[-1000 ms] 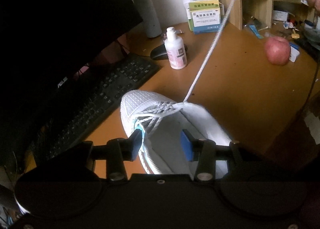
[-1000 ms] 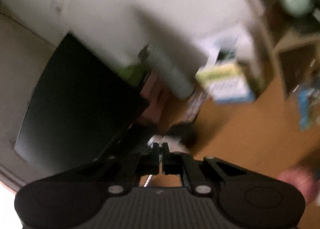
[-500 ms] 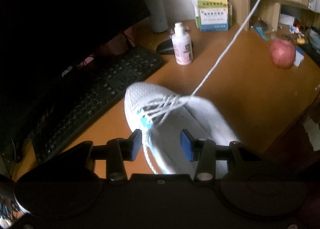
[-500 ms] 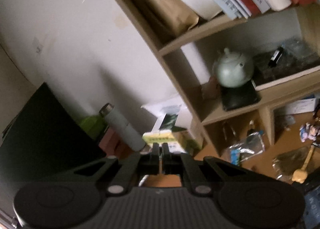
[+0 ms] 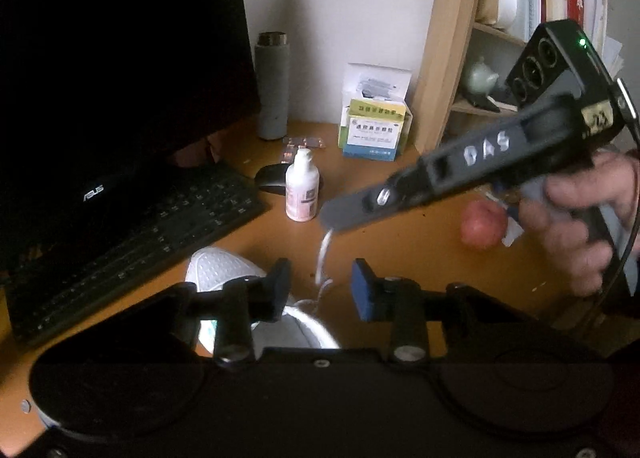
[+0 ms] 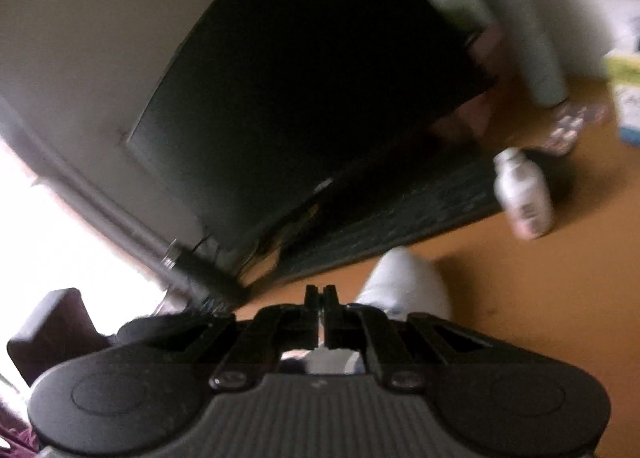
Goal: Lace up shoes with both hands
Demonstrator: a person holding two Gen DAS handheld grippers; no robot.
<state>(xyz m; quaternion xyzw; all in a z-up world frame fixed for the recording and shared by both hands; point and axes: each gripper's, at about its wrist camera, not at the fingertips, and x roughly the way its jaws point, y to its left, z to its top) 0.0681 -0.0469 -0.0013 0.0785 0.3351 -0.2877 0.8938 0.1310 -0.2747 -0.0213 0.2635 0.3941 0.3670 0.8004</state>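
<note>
The right gripper (image 5: 326, 217) pinches the thin, floppy white shoelace (image 5: 322, 258). The left gripper (image 5: 320, 284), jaws closing, should grab its hanging middle.

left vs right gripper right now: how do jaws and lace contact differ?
1. Jaws: the left gripper has a clear gap between its blue pads and is closing; the right gripper is shut.
2. Lace: the white lace hangs loose in the left gripper's gap, apparently untouched; the right gripper pinches its upper end.
3. Place: the left gripper sits over the white shoe; the right gripper reaches in above.
Shared: both black, two-fingered, hand-held.
</note>
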